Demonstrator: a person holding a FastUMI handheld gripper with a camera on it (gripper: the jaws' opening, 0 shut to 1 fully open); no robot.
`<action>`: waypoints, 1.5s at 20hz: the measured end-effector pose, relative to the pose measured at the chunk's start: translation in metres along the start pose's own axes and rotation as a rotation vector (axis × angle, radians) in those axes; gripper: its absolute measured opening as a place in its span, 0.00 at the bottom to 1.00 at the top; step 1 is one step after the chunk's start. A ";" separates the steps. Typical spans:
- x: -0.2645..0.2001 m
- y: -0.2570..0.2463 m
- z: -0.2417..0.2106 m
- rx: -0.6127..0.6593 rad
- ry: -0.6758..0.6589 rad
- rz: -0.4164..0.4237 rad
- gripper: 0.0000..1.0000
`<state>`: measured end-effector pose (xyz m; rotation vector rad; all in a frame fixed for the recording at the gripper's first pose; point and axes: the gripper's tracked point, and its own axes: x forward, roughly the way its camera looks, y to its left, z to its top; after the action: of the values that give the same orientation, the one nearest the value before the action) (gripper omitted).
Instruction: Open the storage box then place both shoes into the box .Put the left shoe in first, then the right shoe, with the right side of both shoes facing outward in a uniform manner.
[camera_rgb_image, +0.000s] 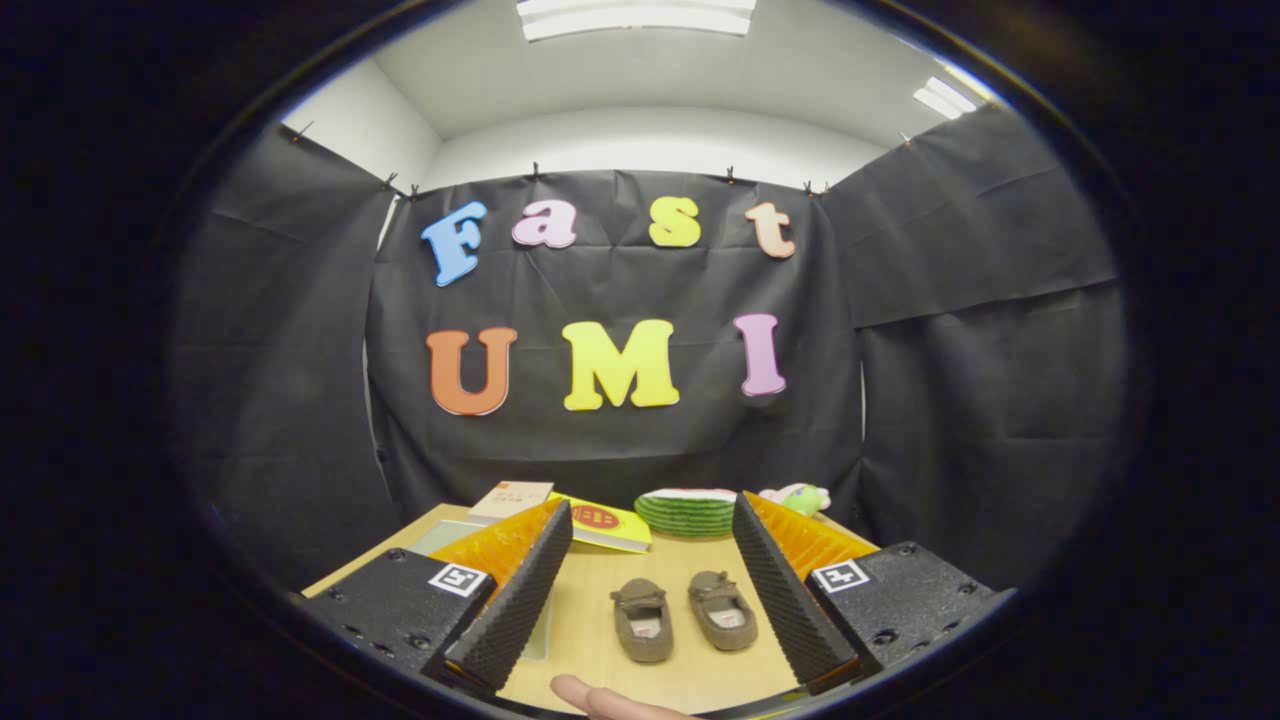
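Gripper (650, 600) held above the near end of a light wooden table (690, 670), looking toward the far wall. Fingers spread wide apart, nothing between the pads, touching nothing.

Two small brown shoes lie on the table in the gap between the fingers, side by side, soles down. Left shoe (642, 620) sits slightly nearer; right shoe (722, 610) just beside it, a narrow strip of table between them, not touching. Each has a strap across the opening and a pale insole showing. Both point toward the far end of the table, angled a little apart.

A fingertip (590, 695) of a person shows at the near edge of the table, nearer than the shoes.

Left of the shoes, a pale flat panel with a clear edge (440, 540) lies on the table, mostly hidden behind the left finger; cannot tell whether this is the storage box or its lid.

Far end of the table, beyond the fingers: a pale booklet (512, 498) at left, a yellow book (605, 525) next to it, a green striped bowl-like thing (690, 512) in the middle, and a small pink-and-green toy (800, 497) at right.
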<state>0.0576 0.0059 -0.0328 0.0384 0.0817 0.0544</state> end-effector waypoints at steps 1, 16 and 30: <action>0.013 0.000 -0.007 0.009 0.025 0.013 1.00; 0.172 0.055 -0.119 0.184 0.441 0.300 1.00; 0.212 0.112 -0.214 0.468 0.872 0.703 0.99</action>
<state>0.2451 0.1376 -0.2580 0.5114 0.9522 0.7563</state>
